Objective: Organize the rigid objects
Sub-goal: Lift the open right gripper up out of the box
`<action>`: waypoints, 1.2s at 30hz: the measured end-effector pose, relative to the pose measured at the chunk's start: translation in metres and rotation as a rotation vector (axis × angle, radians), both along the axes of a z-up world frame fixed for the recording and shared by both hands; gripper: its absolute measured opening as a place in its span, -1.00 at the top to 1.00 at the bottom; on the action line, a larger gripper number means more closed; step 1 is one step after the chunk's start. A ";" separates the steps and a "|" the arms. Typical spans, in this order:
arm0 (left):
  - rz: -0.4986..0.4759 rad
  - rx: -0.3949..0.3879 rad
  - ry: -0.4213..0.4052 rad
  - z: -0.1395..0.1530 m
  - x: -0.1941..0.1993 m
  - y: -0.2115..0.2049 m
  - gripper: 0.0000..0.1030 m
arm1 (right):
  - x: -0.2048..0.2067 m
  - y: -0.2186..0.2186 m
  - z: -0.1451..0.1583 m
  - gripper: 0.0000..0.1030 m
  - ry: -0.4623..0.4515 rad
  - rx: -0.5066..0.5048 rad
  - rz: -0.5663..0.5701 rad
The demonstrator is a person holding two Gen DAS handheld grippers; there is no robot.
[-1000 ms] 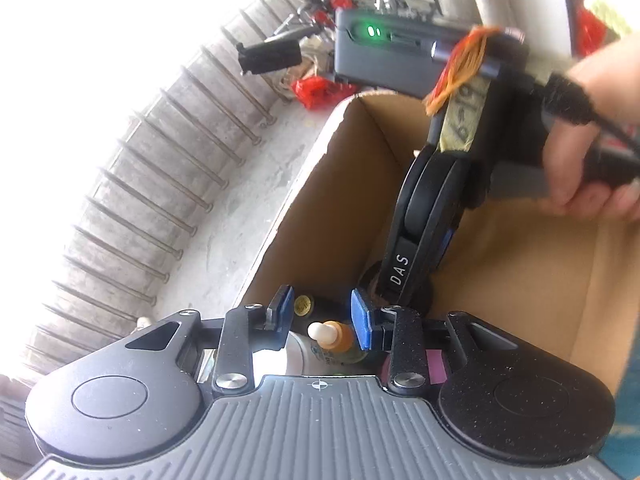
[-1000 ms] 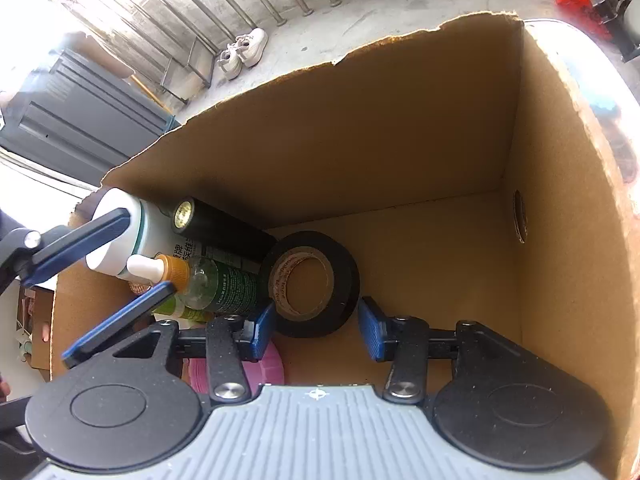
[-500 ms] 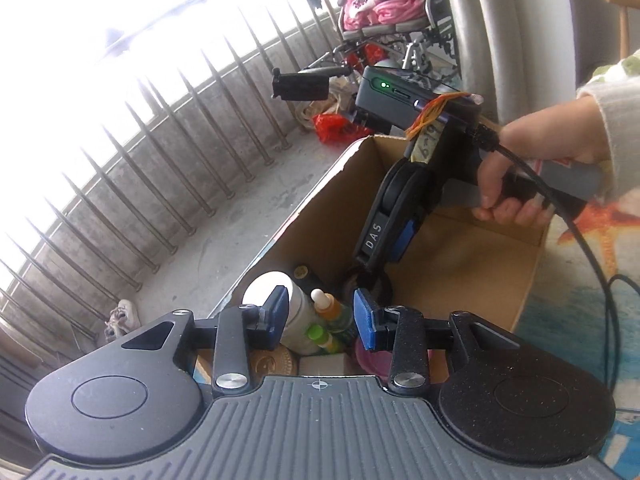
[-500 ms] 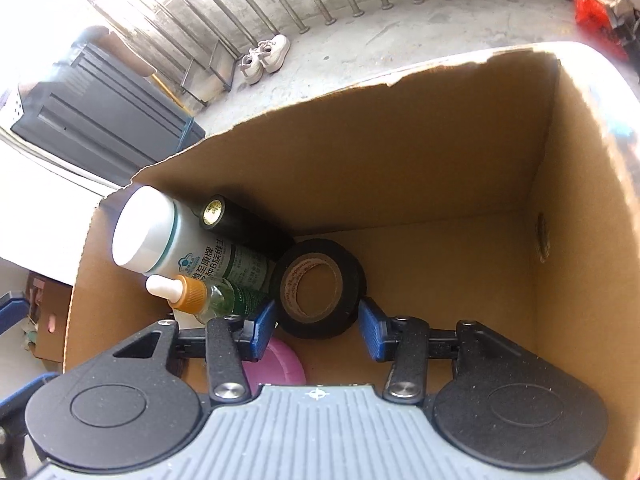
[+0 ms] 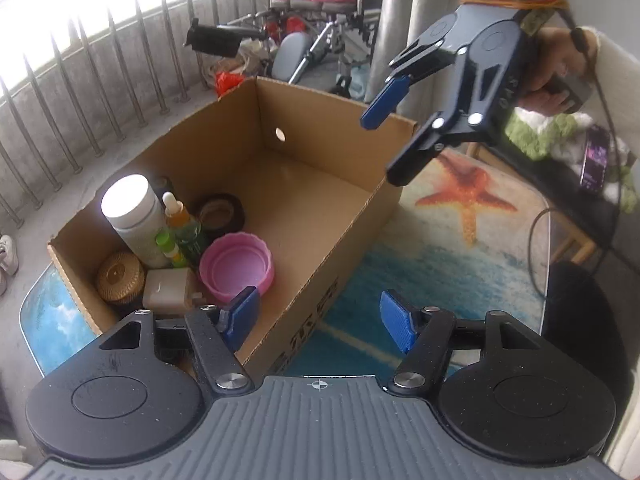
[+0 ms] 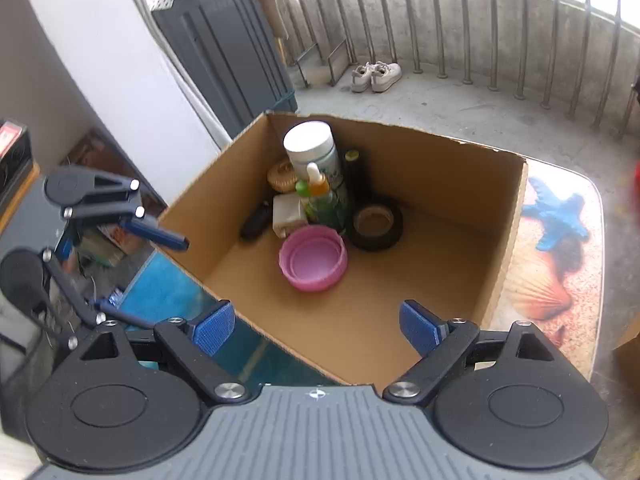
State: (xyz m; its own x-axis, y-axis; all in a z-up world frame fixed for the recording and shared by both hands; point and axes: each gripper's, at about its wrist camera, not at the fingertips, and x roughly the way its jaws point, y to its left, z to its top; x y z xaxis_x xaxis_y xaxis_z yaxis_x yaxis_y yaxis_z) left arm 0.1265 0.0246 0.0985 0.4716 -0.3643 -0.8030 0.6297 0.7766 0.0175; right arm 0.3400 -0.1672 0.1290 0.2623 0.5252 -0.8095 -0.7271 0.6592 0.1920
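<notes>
An open cardboard box (image 5: 304,148) (image 6: 440,168) holds a white bottle (image 5: 132,212) (image 6: 310,144), a dropper bottle (image 5: 178,216) (image 6: 318,184), a black tape roll (image 5: 219,212) (image 6: 376,222), a pink lid (image 5: 236,266) (image 6: 313,258), a wicker piece (image 5: 120,276) and a white adapter (image 6: 288,210). My left gripper (image 5: 319,320) (image 6: 148,276) hovers over the box's near wall, its jaws opening with nothing between them. My right gripper (image 6: 316,330) (image 5: 394,136) hangs above the box's other side, jaws opening wide and empty.
The box stands on a sea-print mat with a starfish (image 5: 468,196) (image 6: 560,216). A person's hand (image 5: 556,64) holds the right gripper. A metal railing, white shoes (image 6: 376,76), a grey cabinet (image 6: 224,48) and a wheelchair (image 5: 320,12) surround the spot.
Both grippers have pulled up and back out of the box, and their jaws have spread. The tape roll stays lying on the box floor beside the bottles.
</notes>
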 end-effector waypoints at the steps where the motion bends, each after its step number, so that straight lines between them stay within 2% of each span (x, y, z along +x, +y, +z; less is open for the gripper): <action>1: 0.026 0.021 0.005 -0.006 0.001 -0.001 -0.25 | -0.005 0.001 -0.005 -0.77 -0.010 -0.018 0.026; 2: 0.038 0.027 0.013 -0.009 0.004 -0.003 -0.22 | -0.008 0.002 -0.013 -0.74 -0.005 -0.034 0.045; 3: 0.042 0.040 0.030 -0.013 0.007 -0.003 -0.07 | -0.009 0.004 -0.019 -0.67 0.010 -0.048 0.055; 4: 0.038 0.059 0.047 -0.018 0.010 -0.005 0.10 | -0.008 0.007 -0.027 -0.62 0.024 -0.067 0.060; 5: 0.048 0.096 0.054 -0.023 0.012 -0.007 0.36 | -0.010 0.009 -0.030 -0.57 0.004 -0.089 0.059; 6: 0.070 0.119 0.044 -0.025 0.015 -0.008 0.52 | -0.012 0.011 -0.031 -0.48 -0.021 -0.105 0.063; 8: 0.108 0.098 0.064 -0.026 0.017 -0.005 0.52 | -0.013 0.011 -0.032 -0.29 -0.050 -0.119 0.034; 12: 0.092 0.139 0.033 -0.027 0.004 -0.011 0.52 | -0.013 0.003 -0.034 -0.10 -0.009 -0.077 -0.007; 15: 0.106 0.097 0.078 -0.027 0.004 -0.005 0.53 | -0.024 -0.002 -0.034 -0.10 0.005 -0.069 -0.007; 19: 0.088 0.102 0.085 -0.022 0.011 -0.009 0.54 | -0.048 -0.009 -0.036 -0.10 0.007 -0.057 0.003; 23: 0.089 0.069 0.112 -0.019 0.017 0.001 0.55 | -0.076 -0.021 -0.035 -0.10 0.014 -0.023 0.012; 30: 0.078 0.073 0.101 -0.014 0.011 -0.003 0.54 | -0.126 -0.029 -0.032 -0.10 0.005 -0.015 0.047; 34: 0.081 0.048 0.016 0.004 -0.007 -0.008 0.38 | -0.135 -0.037 -0.026 -0.13 -0.024 0.016 0.031; 36: 0.095 0.020 -0.079 0.021 -0.025 -0.009 0.04 | -0.137 -0.047 -0.015 -0.13 -0.048 0.078 -0.006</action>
State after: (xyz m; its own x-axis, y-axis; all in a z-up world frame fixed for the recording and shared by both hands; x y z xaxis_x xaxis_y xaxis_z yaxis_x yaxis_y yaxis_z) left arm 0.1012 0.0156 0.1190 0.5649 -0.2996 -0.7688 0.5496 0.8316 0.0798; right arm 0.2031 -0.2139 0.1141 0.3033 0.5843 -0.7527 -0.7328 0.6479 0.2077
